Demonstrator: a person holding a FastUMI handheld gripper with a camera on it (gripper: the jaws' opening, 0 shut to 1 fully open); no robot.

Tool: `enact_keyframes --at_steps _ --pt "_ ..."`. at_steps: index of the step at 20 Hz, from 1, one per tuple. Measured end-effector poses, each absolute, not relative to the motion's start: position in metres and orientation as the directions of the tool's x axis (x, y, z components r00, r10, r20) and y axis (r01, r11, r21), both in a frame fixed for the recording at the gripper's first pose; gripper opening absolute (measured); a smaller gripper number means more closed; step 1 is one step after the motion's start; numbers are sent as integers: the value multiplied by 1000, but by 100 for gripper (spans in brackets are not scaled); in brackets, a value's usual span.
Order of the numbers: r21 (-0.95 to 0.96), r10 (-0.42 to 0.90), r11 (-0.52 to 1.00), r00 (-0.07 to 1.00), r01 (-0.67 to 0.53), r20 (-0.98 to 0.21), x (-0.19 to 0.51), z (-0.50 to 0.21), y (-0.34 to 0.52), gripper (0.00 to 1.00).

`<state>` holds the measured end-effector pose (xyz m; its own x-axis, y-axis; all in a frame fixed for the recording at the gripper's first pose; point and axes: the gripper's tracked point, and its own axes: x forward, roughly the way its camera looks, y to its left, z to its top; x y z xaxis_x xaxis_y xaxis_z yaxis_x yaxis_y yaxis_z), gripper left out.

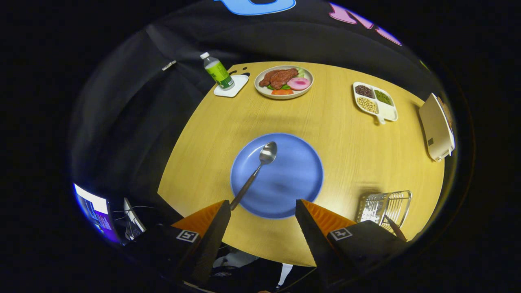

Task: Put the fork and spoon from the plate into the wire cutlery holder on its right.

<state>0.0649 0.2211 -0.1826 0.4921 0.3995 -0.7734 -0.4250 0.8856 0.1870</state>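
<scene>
The tool (262,211) hangs wide open over the near edge of the table (350,138), holding nothing. The spoon (256,171) lies on the blue plate (293,179), bowl toward the middle, handle reaching over the plate's rim beside one finger. It looks like light, stiff, slick metal; the thin handle seems the best place to pinch. The wire holder (384,205) stands near the table's right edge.

Pale wooden table (346,138) with a rounded far edge, set against draped black cloth wall (163,101). Lit monitor (95,211) and cables low beside the table.
</scene>
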Motion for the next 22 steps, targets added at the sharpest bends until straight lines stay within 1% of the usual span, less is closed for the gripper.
enact_keyframes --at_steps 3,7,10,14,15,17,18,19,20,21,22 --pt "182 383 893 483 -411 -788 79 -203 240 99" --pt "205 358 911 441 -358 -823 97 -235 261 100" --pt "219 347 922 429 -319 -834 108 -253 273 100" --pt "235 334 933 410 -272 -849 114 -271 279 97" --pt "244 335 934 403 -260 -852 114 -275 280 91" --pt "269 343 934 378 -237 -860 111 -281 283 84" --pt "277 344 934 366 -225 -865 108 -282 283 80" --pt "285 351 933 376 -220 -858 113 -279 284 77" --pt "298 358 931 374 -211 -856 114 -282 287 75" --pt "307 361 931 362 -197 -860 113 -283 287 62" --pt "318 365 930 349 -185 -863 111 -286 288 57"
